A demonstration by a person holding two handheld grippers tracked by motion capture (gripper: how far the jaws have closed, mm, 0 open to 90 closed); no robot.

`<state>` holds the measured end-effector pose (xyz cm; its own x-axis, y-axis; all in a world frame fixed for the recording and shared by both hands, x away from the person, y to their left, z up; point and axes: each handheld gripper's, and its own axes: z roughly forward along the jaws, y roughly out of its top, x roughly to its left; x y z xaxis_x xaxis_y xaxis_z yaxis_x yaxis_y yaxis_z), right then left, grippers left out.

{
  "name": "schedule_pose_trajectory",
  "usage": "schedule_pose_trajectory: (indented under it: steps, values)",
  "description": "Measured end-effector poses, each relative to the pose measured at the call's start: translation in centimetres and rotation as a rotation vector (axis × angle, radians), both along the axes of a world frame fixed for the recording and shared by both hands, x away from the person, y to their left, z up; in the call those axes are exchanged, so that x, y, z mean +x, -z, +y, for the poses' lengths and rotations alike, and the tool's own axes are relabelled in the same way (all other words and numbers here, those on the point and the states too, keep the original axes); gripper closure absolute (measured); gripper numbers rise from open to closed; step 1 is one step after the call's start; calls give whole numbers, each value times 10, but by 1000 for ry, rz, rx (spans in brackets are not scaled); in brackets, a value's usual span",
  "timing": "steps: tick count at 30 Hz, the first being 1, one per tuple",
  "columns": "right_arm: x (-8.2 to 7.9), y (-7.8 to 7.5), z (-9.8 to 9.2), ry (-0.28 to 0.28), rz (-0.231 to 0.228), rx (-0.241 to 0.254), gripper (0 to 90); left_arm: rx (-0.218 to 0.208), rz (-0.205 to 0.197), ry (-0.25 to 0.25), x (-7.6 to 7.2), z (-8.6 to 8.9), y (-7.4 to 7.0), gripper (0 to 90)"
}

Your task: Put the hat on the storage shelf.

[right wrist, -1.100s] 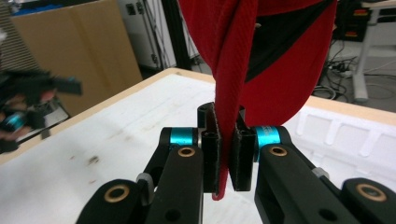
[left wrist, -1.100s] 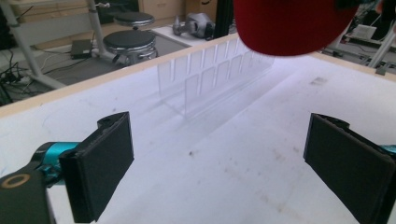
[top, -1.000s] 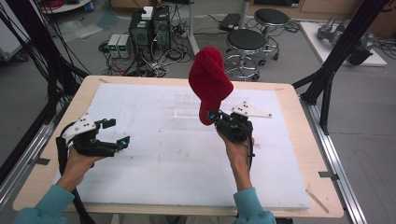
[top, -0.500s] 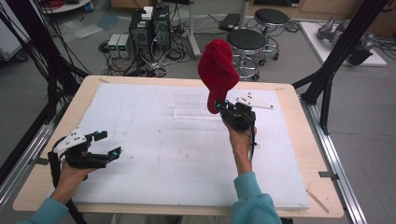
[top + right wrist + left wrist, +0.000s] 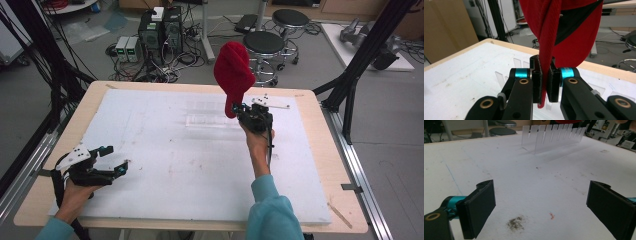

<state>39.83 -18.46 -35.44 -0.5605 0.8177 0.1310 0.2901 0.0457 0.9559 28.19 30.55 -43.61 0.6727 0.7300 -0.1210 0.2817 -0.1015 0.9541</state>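
A red knit hat (image 5: 232,75) hangs in the air over the far middle of the table, its edge pinched from below by my right gripper (image 5: 237,108). In the right gripper view the jaws (image 5: 544,82) are shut on a fold of the red hat (image 5: 571,37), which rises above them. My left gripper (image 5: 116,159) rests low near the front left of the white board, open. In the left gripper view its fingers (image 5: 477,210) stand wide apart over bare board. A clear slotted rack (image 5: 551,138) stands mid-table, also visible as a faint rack (image 5: 210,120) beside the right hand.
The white foam board (image 5: 165,165) covers a wooden table (image 5: 345,190). Black frame posts (image 5: 350,80) rise at the right and left edges. Two stools (image 5: 262,45) and computer boxes (image 5: 160,30) with cables stand on the floor beyond the far edge.
My right gripper carried the red hat to the right and slightly farther back. My left gripper sank and drew back toward the front left corner, still open.
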Motion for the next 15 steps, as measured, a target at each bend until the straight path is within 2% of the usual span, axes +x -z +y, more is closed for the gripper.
schedule_pose_trajectory:
  steps: [4, 15]
  values:
    - [8, -1, 1, -9, -3, -24, 855, 0, 0, 2, -1, 0, 2, 89]
    - [23, 9, 0, -25, 30, -40, 855, 5, 12, 11, -3, -1, 5, 90]
